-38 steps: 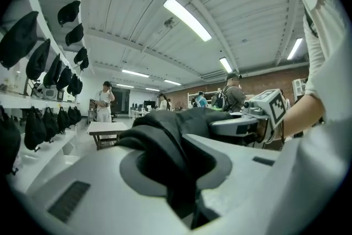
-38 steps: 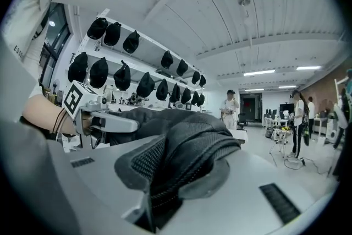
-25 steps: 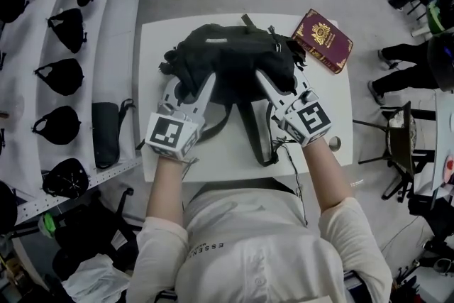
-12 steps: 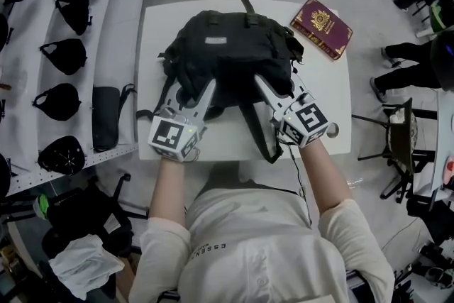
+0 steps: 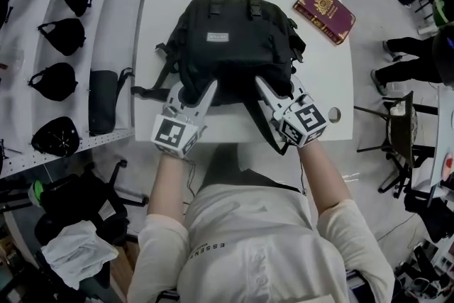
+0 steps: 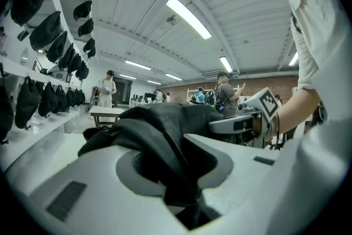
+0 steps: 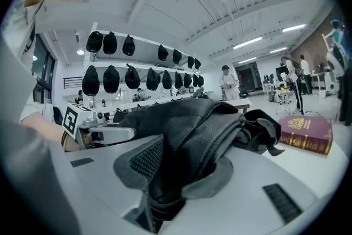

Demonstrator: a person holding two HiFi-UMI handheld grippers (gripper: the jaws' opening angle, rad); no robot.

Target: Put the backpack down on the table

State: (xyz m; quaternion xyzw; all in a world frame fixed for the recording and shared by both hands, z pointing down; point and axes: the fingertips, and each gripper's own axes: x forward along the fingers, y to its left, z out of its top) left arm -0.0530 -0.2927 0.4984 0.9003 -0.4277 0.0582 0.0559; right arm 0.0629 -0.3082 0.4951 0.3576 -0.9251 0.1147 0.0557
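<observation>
— Two grippers on one item. Where does the backpack point(image 5: 234, 39) lie?
— Flat on the white table point(image 5: 328, 92), front panel up, midway between the left and right edges. Its top handle is toward the far edge. Its strap end is toward the near edge, at the person.
— Left gripper point(image 5: 193, 90)?
— At the near left corner of the backpack. In the left gripper view point(image 6: 179, 170) the jaws stand narrowly apart. A fold of black fabric fills the gap and is pinched between them. More fabric bulges up over the jaws.
— Right gripper point(image 5: 281, 89)?
— At the near right corner of the backpack, level with the left one. In the right gripper view point(image 7: 170, 173) a padded mesh strap end sits in the gap with both jaws touching it. These jaws are opening.
— Loose parts?
— One strap point(image 5: 264, 125) runs from between the grippers to the near edge and hangs over it. A thinner strap point(image 5: 149, 90) trails out toward the left edge.
— Other entries?
— A red book point(image 5: 324, 12) lies at the far right corner, apart from the backpack. Black bags point(image 5: 64, 35) sit on white shelves point(image 5: 124, 10) beside the left edge.
</observation>
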